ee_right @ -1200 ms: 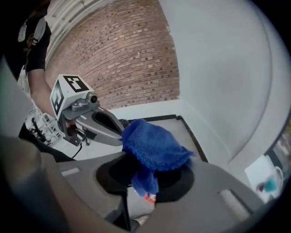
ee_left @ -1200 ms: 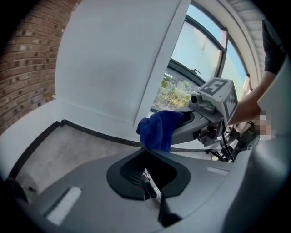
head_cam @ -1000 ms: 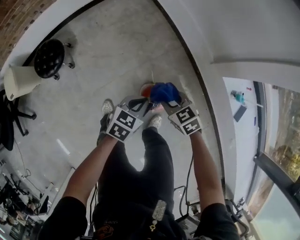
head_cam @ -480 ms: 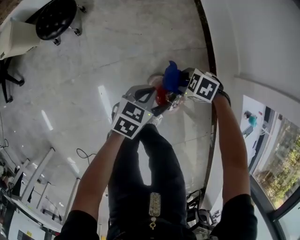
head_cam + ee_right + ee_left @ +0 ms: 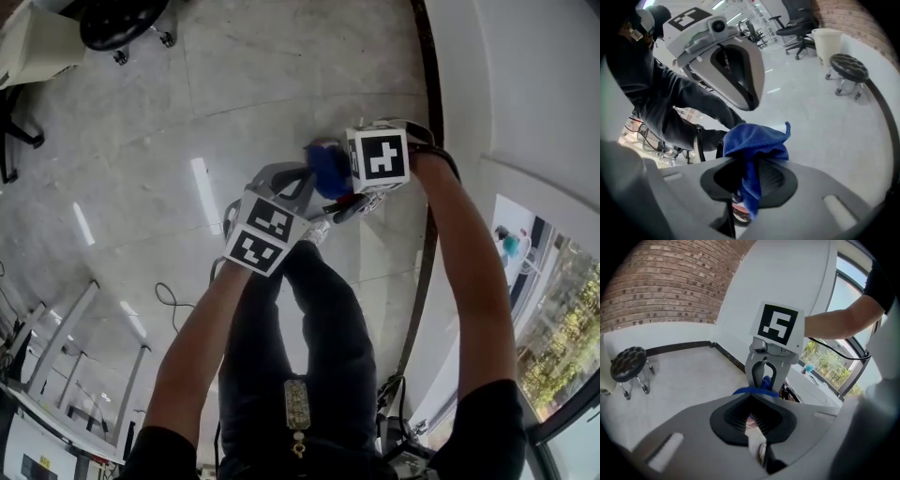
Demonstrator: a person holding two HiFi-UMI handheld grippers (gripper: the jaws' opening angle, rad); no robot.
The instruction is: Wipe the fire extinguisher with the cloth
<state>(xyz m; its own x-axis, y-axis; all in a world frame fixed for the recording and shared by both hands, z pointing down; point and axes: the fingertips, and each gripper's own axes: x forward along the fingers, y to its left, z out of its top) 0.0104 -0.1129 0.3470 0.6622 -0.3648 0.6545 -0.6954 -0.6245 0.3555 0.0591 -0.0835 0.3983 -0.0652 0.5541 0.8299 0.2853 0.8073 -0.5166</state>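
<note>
Fire extinguisher [image 5: 740, 210] shows only as a red-and-white rim directly under the blue cloth [image 5: 757, 143], low over the pale floor [image 5: 281, 75]. The right gripper [image 5: 750, 174] grasps the cloth, a fold hanging through its jaws, which have just been closing. The left gripper [image 5: 753, 414], just beside the cloth, is clenched tight; whether it pinches anything cannot be told. A black stool [image 5: 629, 364] stands well apart from the cloth.

Right claw [image 5: 349, 183], jaws lately closing round the blue cloth [image 5: 328, 169], left claw [image 5: 298, 192] just beside it, grey floor [image 5: 281, 84] below
</note>
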